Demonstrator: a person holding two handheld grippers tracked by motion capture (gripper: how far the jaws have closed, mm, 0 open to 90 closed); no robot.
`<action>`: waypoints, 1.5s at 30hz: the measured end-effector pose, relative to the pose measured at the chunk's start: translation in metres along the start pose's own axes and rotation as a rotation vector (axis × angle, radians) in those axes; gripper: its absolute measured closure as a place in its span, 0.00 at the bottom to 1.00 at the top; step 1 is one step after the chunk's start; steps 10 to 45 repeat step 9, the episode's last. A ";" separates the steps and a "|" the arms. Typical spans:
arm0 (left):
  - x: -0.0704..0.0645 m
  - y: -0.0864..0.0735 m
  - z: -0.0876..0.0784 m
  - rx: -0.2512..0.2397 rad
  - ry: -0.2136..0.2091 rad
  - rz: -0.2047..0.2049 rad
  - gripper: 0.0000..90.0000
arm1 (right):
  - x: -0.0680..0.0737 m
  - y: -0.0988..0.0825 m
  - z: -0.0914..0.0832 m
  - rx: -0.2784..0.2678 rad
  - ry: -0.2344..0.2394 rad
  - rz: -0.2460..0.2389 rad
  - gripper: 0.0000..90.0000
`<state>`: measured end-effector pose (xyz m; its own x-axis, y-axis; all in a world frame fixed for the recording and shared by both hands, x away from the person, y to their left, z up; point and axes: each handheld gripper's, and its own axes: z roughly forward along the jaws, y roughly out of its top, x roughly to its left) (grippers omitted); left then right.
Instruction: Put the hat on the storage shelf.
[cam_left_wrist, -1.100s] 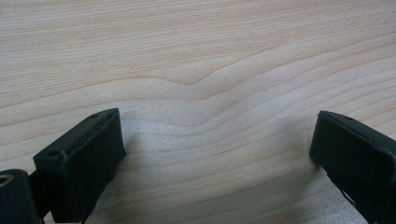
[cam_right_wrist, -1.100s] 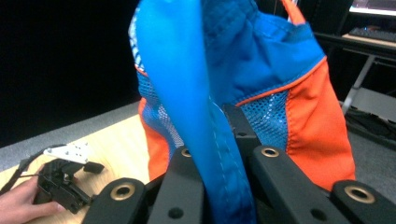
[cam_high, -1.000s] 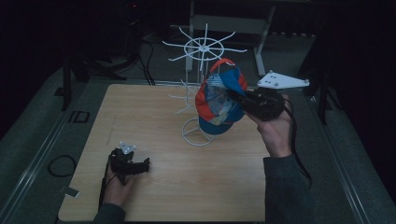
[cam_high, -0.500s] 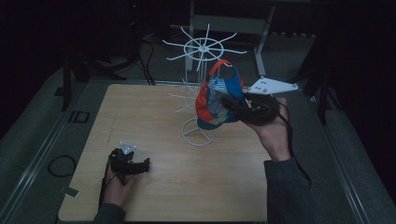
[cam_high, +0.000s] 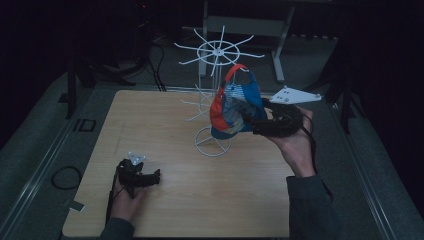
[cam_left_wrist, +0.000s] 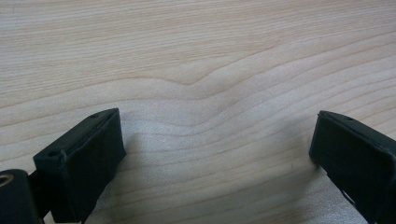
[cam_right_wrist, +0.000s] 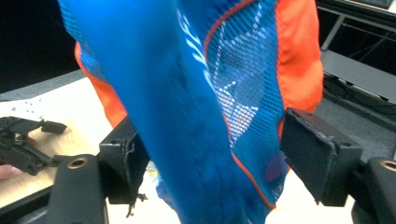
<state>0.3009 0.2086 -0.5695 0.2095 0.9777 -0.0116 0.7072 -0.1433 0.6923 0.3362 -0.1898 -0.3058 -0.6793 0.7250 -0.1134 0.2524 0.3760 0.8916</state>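
I see the right gripper (cam_high: 248, 116) raised beside the white wire rack (cam_high: 216, 95), jaws just opened wide, blue-and-orange cap (cam_high: 234, 105) between them, hanging on the rack, pads seemingly off the fabric, left gripper (cam_high: 155, 175) jaws wide, resting on the wooden table (cam_high: 200, 200)

A wire rack (cam_high: 216, 100) stands on the table (cam_high: 165, 120) right of centre, toward the far edge. A cap (cam_high: 232, 107) hangs at the rack's right side, seemingly on one of its arms. The right gripper (cam_high: 252, 120) is just right of the cap; the left gripper (cam_high: 152, 176) rests near the table's near-left corner.
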 end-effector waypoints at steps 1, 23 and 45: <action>0.000 0.000 0.000 0.000 0.000 0.000 0.04 | 0.000 -0.001 0.000 0.000 -0.001 0.003 0.28; 0.000 0.000 0.000 0.000 0.000 0.000 0.04 | 0.000 -0.006 0.000 0.008 -0.012 0.009 0.24; 0.000 0.000 0.000 0.000 0.000 0.000 0.04 | 0.000 -0.006 0.000 0.008 -0.012 0.009 0.24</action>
